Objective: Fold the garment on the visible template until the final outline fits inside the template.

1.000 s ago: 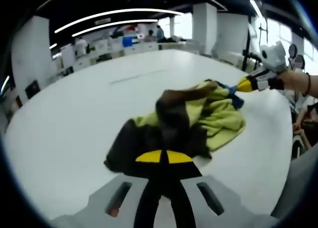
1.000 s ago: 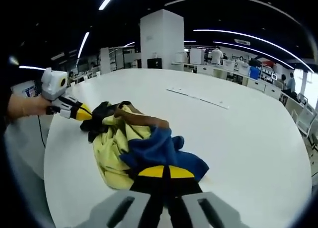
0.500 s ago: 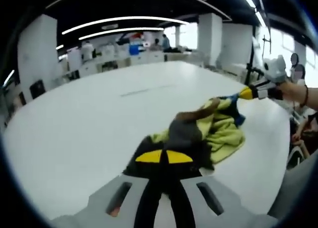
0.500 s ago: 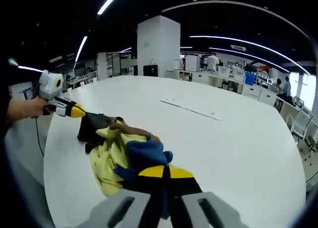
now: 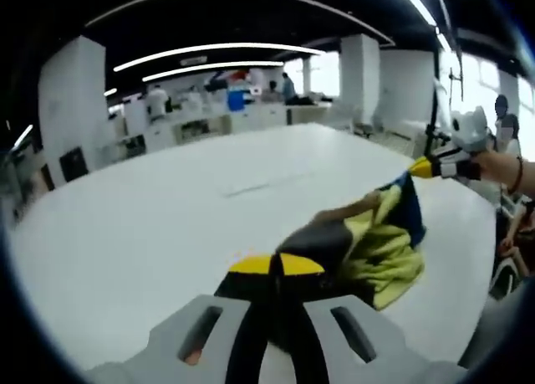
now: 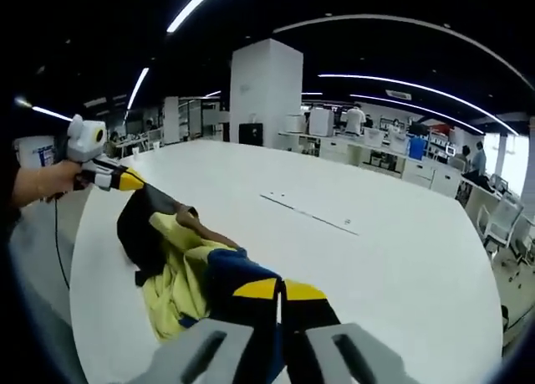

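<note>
Two grippers, the left gripper [image 5: 277, 265] and the right gripper [image 6: 279, 289], each clamp what looks like an edge of the yellow, black and blue garment [image 5: 368, 242], stretched between them just above the white table [image 5: 150, 233].

Left gripper view: camera sits low behind left gripper [image 5: 276, 265], looks forward across white table [image 5: 150, 225], very near garment [image 5: 376, 242]. Right gripper [image 5: 422, 168] shows far right.

Right gripper view: camera sits low behind right gripper [image 6: 278, 289], faces opposite way. Left gripper shows far left.

Both views share garment, table, office behind.
</note>
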`<state>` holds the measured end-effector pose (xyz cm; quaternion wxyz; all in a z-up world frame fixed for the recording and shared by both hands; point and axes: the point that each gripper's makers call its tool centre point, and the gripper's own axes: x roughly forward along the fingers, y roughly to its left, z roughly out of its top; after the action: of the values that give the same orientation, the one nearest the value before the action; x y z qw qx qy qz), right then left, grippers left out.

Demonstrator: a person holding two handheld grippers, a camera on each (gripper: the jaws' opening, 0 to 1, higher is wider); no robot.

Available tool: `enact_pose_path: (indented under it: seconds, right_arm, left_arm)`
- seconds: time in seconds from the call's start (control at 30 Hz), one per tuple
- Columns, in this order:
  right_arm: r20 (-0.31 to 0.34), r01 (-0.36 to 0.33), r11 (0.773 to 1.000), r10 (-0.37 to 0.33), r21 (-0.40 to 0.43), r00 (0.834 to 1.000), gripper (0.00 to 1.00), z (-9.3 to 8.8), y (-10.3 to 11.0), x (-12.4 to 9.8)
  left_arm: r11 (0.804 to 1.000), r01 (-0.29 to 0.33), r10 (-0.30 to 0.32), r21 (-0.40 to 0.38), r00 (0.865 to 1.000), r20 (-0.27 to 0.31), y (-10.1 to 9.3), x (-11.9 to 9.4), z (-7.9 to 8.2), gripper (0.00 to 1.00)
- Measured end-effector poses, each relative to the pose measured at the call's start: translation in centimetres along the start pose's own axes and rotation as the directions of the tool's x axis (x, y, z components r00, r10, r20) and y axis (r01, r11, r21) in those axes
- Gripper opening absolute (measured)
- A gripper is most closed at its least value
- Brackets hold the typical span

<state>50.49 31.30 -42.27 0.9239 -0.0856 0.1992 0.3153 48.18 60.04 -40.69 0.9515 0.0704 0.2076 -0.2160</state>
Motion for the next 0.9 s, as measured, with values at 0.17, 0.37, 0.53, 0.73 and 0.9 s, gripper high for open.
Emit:
enact_pose_path:
  seconds: [0.17,0.37,0.53,0.73,0.9]
  right_arm:
    - [0.03,0.009,1.0,-0.009,0.028,1.0,0.0,1.1,-0.6,0.5]
    - [0.063,0.025,0.998,-0.029,0.052,0.998,0.0,2.8,-1.5,1.3]
    - [0.095,0.047,0.993,-0.057,0.109,0.994,0.0,3.9,-2.7,2.2]
    - [0.102,0.068,0.986,-0.084,0.149,0.991,0.0,4.3,-3.7,3.4]
    - [0.11,0.082,0.978,-0.104,0.19,0.988,0.0,4.4,-4.7,4.5]
  left_arm:
    - [1.0,-0.024,0.024,0.003,0.999,0.033,1.4,0.5,1.9,0.0]
    - [0.999,-0.043,0.044,-0.006,0.997,0.056,2.3,1.4,3.2,0.0]
    - [0.997,-0.068,0.069,-0.019,0.996,0.065,3.2,2.6,3.6,0.0]
    - [0.994,-0.089,0.094,-0.06,0.993,0.072,3.9,4.0,3.5,0.0]
    - [0.989,-0.097,0.106,-0.111,0.992,0.074,4.5,5.4,3.2,0.0]
